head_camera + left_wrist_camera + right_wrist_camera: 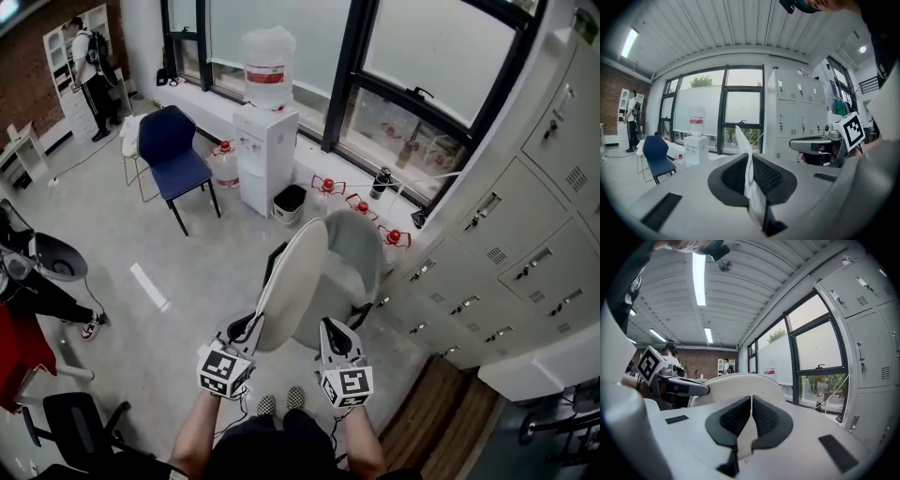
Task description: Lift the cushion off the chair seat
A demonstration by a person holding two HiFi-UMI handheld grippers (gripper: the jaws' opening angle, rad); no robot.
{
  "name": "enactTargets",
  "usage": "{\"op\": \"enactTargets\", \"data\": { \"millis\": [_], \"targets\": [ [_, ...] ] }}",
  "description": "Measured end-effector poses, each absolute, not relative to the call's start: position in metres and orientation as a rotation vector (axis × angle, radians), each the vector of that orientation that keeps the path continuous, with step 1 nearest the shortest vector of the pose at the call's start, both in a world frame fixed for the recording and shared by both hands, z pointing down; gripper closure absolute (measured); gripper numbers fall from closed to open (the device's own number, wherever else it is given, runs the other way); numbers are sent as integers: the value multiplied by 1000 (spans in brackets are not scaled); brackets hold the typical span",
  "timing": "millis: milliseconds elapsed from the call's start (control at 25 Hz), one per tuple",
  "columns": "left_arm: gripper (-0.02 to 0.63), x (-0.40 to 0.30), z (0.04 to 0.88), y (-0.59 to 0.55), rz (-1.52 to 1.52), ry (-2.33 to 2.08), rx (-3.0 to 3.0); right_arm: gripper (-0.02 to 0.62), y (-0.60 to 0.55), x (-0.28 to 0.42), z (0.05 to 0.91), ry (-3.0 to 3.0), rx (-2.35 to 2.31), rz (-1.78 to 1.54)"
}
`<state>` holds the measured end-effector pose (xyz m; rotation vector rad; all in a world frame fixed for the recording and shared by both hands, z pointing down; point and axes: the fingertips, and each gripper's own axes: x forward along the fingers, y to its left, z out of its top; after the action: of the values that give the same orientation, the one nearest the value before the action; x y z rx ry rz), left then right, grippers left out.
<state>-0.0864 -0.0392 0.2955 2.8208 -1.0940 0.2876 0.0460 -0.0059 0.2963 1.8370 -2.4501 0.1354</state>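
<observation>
A cream, flat, round cushion [293, 283] hangs tilted on edge above the grey chair [361, 255], clear of its seat. My left gripper [246, 330] is shut on the cushion's near left rim, and the thin white rim [749, 174] stands upright between its jaws [751, 161]. On the near right rim sits my right gripper [330, 328], also shut, with the cream edge [744, 433] pinched between its dark pads [751, 401]. The cushion's body [740, 384] bulges beyond them. Each gripper shows in the other's view: the right one [833, 141] and the left one [670, 380].
Grey lockers [525, 234] line the right side, close to the chair. Under the window stand a water dispenser [267, 141], a small bin [289, 202] and a blue chair [173, 155]. A black office chair [80, 427] is at lower left. A person [89, 66] stands far back.
</observation>
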Motion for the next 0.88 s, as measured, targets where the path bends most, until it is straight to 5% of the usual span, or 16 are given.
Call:
{"op": "enactTargets", "data": {
  "millis": [880],
  "targets": [
    [574, -86, 272, -18, 259, -1097, 2869, 561, 16, 50, 278, -2462, 1871, 78]
  ]
}}
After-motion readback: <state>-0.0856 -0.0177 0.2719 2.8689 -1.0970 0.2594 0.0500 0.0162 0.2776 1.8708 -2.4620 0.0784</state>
